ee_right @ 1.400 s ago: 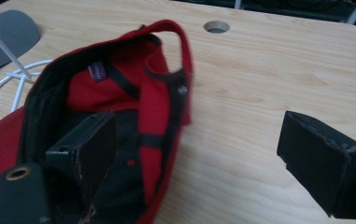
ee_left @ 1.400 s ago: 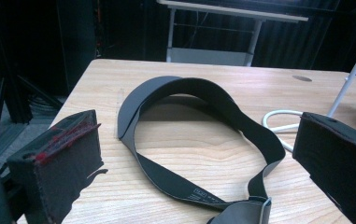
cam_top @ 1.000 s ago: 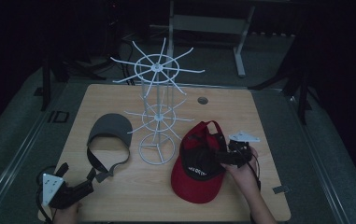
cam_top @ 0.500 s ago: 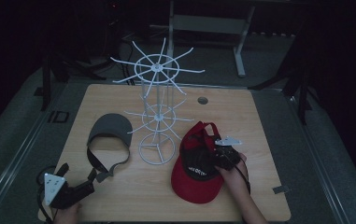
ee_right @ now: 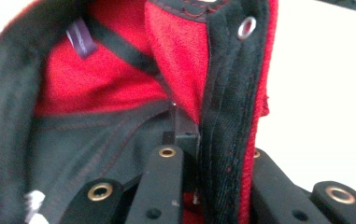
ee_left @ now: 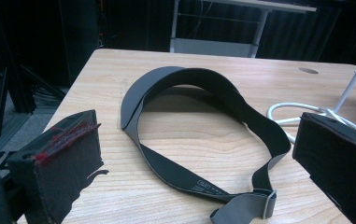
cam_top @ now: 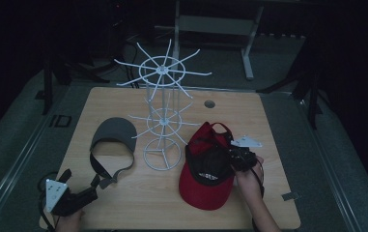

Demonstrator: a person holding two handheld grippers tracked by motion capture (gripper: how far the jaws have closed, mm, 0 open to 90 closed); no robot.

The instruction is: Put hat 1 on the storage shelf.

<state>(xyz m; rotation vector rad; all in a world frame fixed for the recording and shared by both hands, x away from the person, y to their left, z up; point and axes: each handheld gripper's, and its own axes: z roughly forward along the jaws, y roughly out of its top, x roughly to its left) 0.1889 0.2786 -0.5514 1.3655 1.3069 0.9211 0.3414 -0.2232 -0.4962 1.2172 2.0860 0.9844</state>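
Wooden table (cam_top: 268, 125), gripper-pinched red cap (cam_top: 205, 188)

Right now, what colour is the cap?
Red cap with black lining, best in the high view.

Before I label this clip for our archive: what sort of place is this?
Probably a dim lab or recording workspace, not a shop: a bare wooden table holds just a white wire display rack, a red cap and a grey visor, with dark equipment stands behind.

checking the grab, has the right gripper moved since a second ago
Yes. The right gripper has moved left toward the white rack, its jaws closed on the red cap's rim.
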